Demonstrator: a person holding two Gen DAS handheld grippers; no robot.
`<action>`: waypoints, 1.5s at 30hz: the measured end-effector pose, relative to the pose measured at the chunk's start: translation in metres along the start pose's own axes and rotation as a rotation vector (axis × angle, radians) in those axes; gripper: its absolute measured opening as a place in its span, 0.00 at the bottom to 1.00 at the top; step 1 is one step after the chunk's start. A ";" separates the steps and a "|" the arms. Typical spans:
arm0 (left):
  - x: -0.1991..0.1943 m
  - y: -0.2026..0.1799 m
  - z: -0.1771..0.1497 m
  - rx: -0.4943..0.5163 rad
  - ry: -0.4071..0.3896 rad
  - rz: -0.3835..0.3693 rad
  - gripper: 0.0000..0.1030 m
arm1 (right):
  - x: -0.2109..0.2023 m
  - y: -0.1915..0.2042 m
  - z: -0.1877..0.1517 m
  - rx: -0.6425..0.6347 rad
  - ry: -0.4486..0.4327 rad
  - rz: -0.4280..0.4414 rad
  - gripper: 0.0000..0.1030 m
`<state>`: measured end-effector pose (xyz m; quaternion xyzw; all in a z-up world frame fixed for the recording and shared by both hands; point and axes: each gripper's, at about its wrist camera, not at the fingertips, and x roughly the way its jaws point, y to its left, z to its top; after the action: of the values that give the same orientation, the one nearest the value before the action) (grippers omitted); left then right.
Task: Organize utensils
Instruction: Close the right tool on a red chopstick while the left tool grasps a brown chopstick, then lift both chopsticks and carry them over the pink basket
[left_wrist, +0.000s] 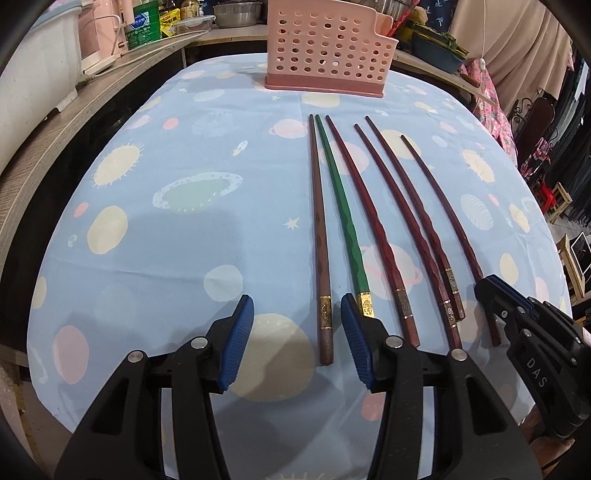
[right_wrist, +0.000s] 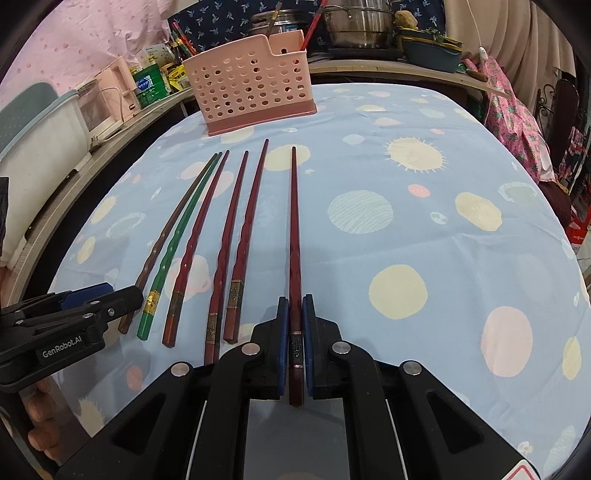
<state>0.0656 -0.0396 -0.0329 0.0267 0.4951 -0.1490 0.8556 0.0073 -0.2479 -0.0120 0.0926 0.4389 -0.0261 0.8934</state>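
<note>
- Pink perforated utensil basket (right_wrist: 251, 86) stands upright at the far end of the table, on the planet-print tablecloth (right_wrist: 424, 236). It has a tall section and a lower side section.
- What sits inside it I can't tell; utensil handles show above its rim, but they could be behind it.
- Six chopsticks lie in a row in front of the basket, thin tips pointing toward it, thick ends toward me.
- From the left: brown chopstick (left_wrist: 320, 236), green chopstick (left_wrist: 345, 225) whose far tip nearly touches the brown one, then three dark red chopsticks (left_wrist: 373, 225).
- The rightmost dark red chopstick (right_wrist: 294, 236) lies a little apart from the rest.
- My right gripper (right_wrist: 295, 328) is low over the cloth, level, pointing at the basket. Its blue pads are clamped on the thick end of that rightmost chopstick, whose butt end sticks out behind them toward me.
- My left gripper (left_wrist: 297, 325) hovers low over the near ends, jaws wide apart. The butt of the brown chopstick sits between its pads (left_wrist: 242, 332); the green one's gold band is just beside the right pad. It grips nothing.
- The grippers are side by side, near each other, left one by the left of the row.
- Pots (right_wrist: 356, 22), bottles and a white bin (left_wrist: 33, 81) crowd the shelves behind and left of the table.
</note>
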 end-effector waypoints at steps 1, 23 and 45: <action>0.000 0.000 0.000 0.000 -0.001 0.000 0.42 | 0.000 0.000 0.000 0.000 -0.001 0.000 0.07; -0.021 0.008 0.010 -0.038 -0.017 -0.048 0.07 | -0.014 -0.005 0.007 0.015 -0.015 0.010 0.06; -0.107 0.024 0.089 -0.096 -0.254 -0.118 0.07 | -0.088 -0.025 0.103 0.075 -0.264 0.075 0.06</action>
<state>0.0973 -0.0090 0.1013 -0.0623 0.3902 -0.1773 0.9014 0.0302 -0.2953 0.1152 0.1383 0.3126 -0.0209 0.9395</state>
